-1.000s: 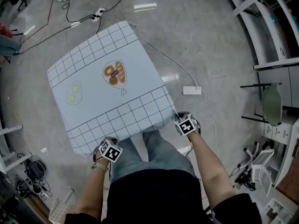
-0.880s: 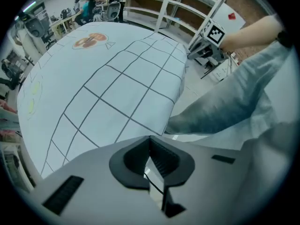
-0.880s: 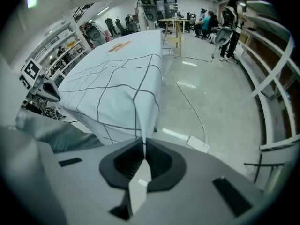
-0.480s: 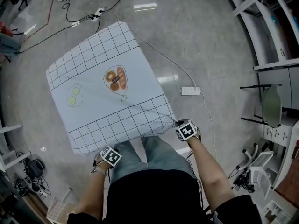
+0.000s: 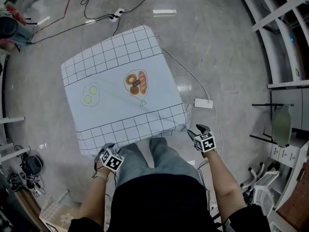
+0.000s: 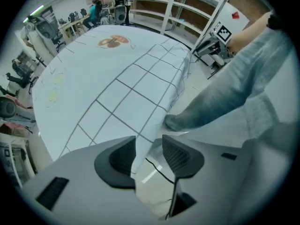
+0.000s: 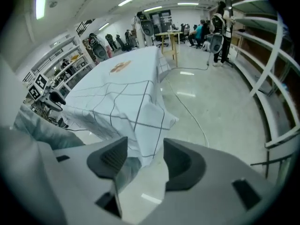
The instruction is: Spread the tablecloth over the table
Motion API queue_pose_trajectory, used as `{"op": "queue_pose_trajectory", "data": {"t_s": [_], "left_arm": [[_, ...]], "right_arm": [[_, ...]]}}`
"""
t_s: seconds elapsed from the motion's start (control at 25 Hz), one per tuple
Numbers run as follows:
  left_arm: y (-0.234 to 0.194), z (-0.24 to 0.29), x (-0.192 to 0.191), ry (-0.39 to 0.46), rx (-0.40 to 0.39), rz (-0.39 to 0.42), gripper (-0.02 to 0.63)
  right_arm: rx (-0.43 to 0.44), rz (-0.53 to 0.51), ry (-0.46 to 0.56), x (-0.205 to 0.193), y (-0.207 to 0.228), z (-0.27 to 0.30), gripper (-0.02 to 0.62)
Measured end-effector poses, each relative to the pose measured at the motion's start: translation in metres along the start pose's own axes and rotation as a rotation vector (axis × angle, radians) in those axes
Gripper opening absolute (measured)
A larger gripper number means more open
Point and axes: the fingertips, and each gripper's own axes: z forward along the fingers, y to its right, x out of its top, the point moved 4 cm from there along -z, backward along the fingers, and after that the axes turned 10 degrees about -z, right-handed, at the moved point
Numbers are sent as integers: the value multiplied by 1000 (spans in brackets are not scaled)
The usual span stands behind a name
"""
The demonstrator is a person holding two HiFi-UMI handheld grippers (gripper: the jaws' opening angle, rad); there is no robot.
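Tablecloth lies spread flat while your left gripper and right gripper, at its near corners, open their fingers, cloth hanging loose between each pair.

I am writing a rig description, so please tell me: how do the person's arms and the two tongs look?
The left tongs and the right tongs: pale grey bodies, dark ribbed pads, each with a cube of black-and-white square markers. Bare forearms, a black short-sleeved top. Both are opening, a tablecloth corner between the pads.
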Motion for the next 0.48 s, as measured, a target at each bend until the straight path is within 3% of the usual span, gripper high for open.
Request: {"op": "queue_pose_trajectory", "data": {"t_s": [0.2, 0.32, 0.48], "left_arm": [[-34, 1, -17, 6, 99, 71, 244], [-46, 4, -32, -15, 105, 109, 259], [-66, 11, -42, -7, 81, 28, 259]], "right_arm": [[-36, -125, 81, 43, -12, -4, 242], [10, -201, 101, 74, -39, 2, 242], [28, -273, 23, 101, -75, 29, 242]]}}
